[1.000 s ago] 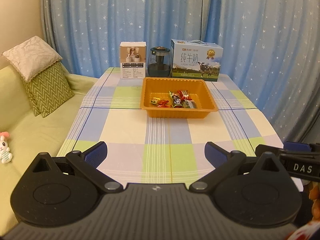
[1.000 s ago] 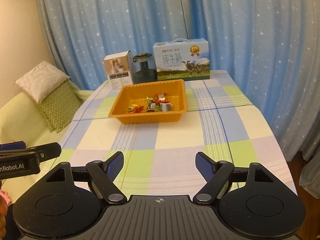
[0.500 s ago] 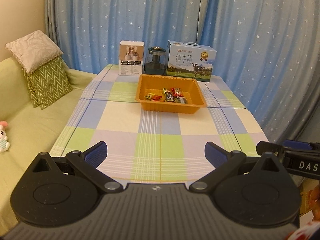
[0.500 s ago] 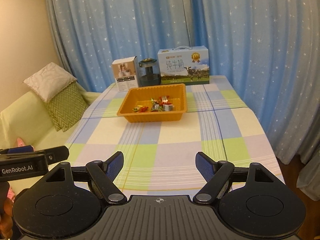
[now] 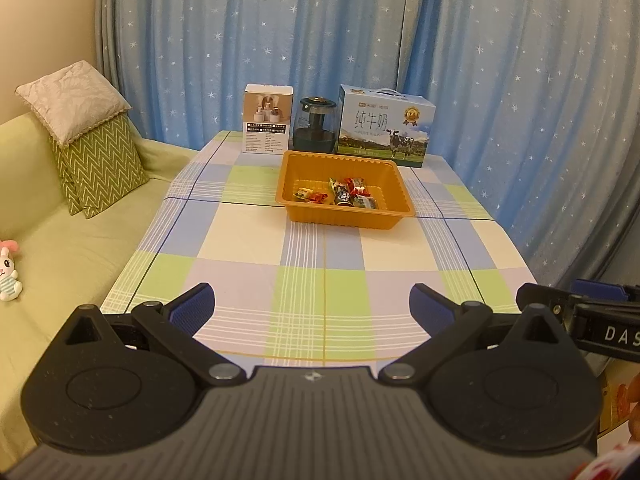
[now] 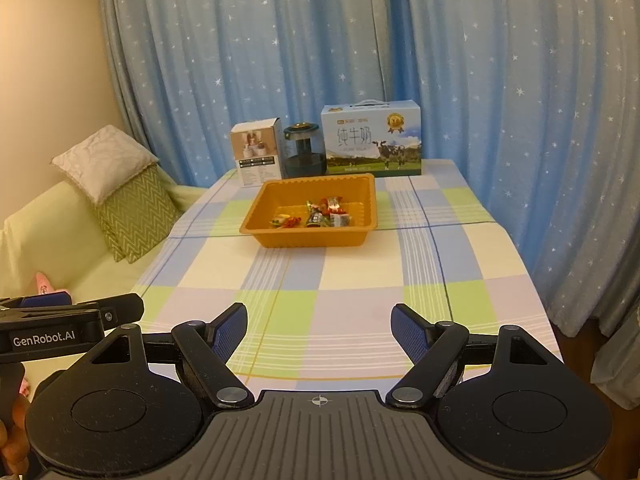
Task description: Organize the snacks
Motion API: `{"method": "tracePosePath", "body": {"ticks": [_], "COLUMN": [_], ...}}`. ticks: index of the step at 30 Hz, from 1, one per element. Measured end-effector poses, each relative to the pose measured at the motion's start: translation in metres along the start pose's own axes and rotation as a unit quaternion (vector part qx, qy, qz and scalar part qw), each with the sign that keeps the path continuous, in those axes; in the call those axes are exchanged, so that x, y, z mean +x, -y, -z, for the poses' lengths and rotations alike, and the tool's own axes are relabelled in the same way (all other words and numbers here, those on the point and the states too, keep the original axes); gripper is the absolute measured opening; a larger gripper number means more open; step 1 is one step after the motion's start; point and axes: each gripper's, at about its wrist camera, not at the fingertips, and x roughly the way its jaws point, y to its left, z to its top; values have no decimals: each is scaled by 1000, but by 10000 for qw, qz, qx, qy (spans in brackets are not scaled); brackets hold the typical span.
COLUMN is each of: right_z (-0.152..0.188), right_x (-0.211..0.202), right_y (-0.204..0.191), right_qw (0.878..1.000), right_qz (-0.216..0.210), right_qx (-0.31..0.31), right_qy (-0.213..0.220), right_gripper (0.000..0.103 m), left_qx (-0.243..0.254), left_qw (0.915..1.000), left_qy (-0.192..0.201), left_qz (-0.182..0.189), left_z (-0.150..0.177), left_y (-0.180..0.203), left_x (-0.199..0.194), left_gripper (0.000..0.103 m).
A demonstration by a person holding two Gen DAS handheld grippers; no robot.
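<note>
Two grippers hang above the near edge of the surface (image 5: pixel 248 236), which is covered by a checked cloth of blue, green and cream squares. The left gripper (image 5: pixel 312 308) has its jaws spread wide with nothing between the blue pads, and the right gripper (image 6: pixel 318 330) likewise stands released and empty; each shows at the edge of the other's view, side by side and apart. Well beyond both, toward the far half of the surface, sits an orange tray (image 5: pixel 348 216), and the snacks (image 5: pixel 340 194), a small cluster of wrapped sweets in red, yellow and green, lie inside it near its middle and front. Behind the tray, along the far edge, stand three things in a row: a white box (image 5: pixel 267 120) on the left, a dark glass jar (image 5: pixel 315 126) with a lid in the middle, and a milk carton (image 5: pixel 384 128) with a carrying handle and cows printed on it on the right. Blue curtains (image 5: pixel 320 40) dotted with white stars hang behind. To the left is a pale green sofa (image 5: pixel 52 248) carrying a zigzag-patterned cushion (image 5: pixel 100 168) with a cream cushion (image 5: pixel 72 98) on top, and a small rabbit toy (image 5: pixel 9 270) near its front.
</note>
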Motion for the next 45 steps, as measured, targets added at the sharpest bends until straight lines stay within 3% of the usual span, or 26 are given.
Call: {"method": "tracePosePath", "body": {"ticks": [45], "right_z": [3], "right_x": [3], "right_y": [-2], "right_qw": [10000], "right_qz": [-50], "right_qx": [-9], "right_qy": [-34], "right_gripper": [79], "left_qx": [30], "left_qw": [10000], "left_qy": [-33], "left_qz": [-64], "left_z": [4], "left_y": [-1], "left_x": [3], "left_gripper": [103]}}
